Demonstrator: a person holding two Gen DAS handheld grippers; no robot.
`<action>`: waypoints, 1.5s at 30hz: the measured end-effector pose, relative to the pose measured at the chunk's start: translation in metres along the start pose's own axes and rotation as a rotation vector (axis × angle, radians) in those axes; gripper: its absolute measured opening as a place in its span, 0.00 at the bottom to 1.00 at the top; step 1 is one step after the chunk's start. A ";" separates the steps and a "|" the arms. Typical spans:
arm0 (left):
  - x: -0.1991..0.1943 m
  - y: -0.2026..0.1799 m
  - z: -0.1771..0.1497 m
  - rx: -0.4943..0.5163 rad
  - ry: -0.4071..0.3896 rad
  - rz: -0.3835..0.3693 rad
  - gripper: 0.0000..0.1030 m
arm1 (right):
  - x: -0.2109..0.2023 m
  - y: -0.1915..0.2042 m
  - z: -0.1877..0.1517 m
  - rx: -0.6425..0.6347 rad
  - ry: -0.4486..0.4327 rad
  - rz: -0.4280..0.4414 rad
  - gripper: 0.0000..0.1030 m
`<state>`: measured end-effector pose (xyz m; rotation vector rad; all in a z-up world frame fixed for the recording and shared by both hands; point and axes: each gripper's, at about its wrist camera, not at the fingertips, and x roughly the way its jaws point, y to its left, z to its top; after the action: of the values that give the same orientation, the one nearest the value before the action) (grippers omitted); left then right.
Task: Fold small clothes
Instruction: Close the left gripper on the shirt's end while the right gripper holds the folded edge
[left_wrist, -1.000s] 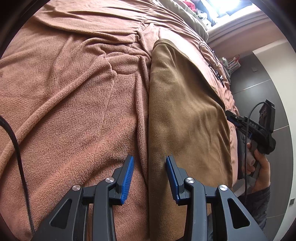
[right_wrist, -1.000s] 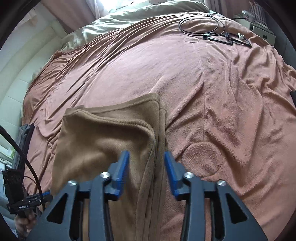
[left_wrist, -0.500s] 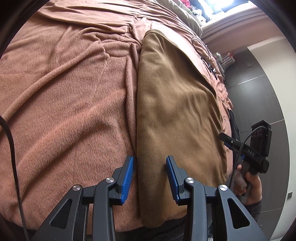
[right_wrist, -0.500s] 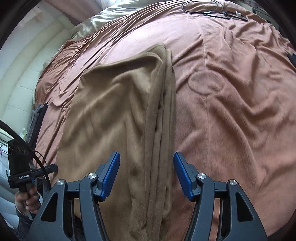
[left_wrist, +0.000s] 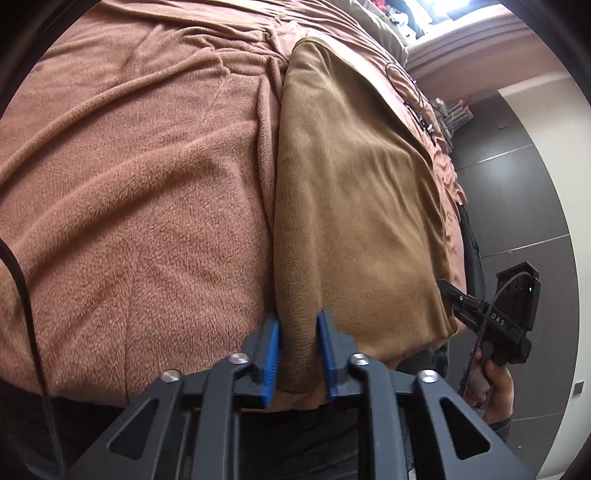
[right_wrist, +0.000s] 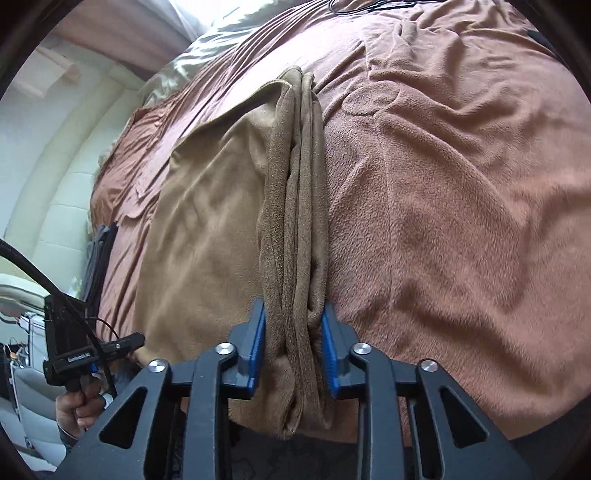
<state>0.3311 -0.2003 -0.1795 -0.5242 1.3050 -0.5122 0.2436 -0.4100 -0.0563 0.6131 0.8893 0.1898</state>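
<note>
A tan-brown fleece garment (left_wrist: 351, 192) lies folded lengthwise on a reddish-brown blanket (left_wrist: 129, 184) covering the bed. My left gripper (left_wrist: 297, 354) is shut on the garment's near left edge, at the bed's front edge. In the right wrist view the garment (right_wrist: 207, 229) shows stacked folded layers along its right side. My right gripper (right_wrist: 293, 354) is shut on those layered edges at the near end. Each gripper shows in the other's view: the right one (left_wrist: 491, 325) and the left one (right_wrist: 85, 358).
The blanket (right_wrist: 443, 184) is wrinkled all around the garment. Black cables (left_wrist: 410, 85) lie at the far end of the bed. A pale green pillow or sheet (right_wrist: 192, 51) lies at the head. A dark wall (left_wrist: 517, 206) stands beside the bed.
Both grippers moved to the garment's near end and closed on it, the left on the left edge, the right on the layered right edge.
</note>
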 end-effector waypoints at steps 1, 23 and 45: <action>-0.001 0.002 -0.002 -0.007 -0.001 -0.006 0.11 | -0.001 0.000 -0.003 0.002 -0.006 0.002 0.19; -0.035 -0.007 -0.023 0.098 -0.001 0.039 0.19 | -0.006 0.000 -0.034 0.008 -0.035 0.042 0.45; 0.002 0.017 0.064 0.001 -0.027 -0.021 0.29 | 0.068 -0.011 0.052 0.048 0.002 0.153 0.51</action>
<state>0.3954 -0.1834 -0.1795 -0.5429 1.2743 -0.5212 0.3255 -0.4137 -0.0841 0.7262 0.8507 0.3074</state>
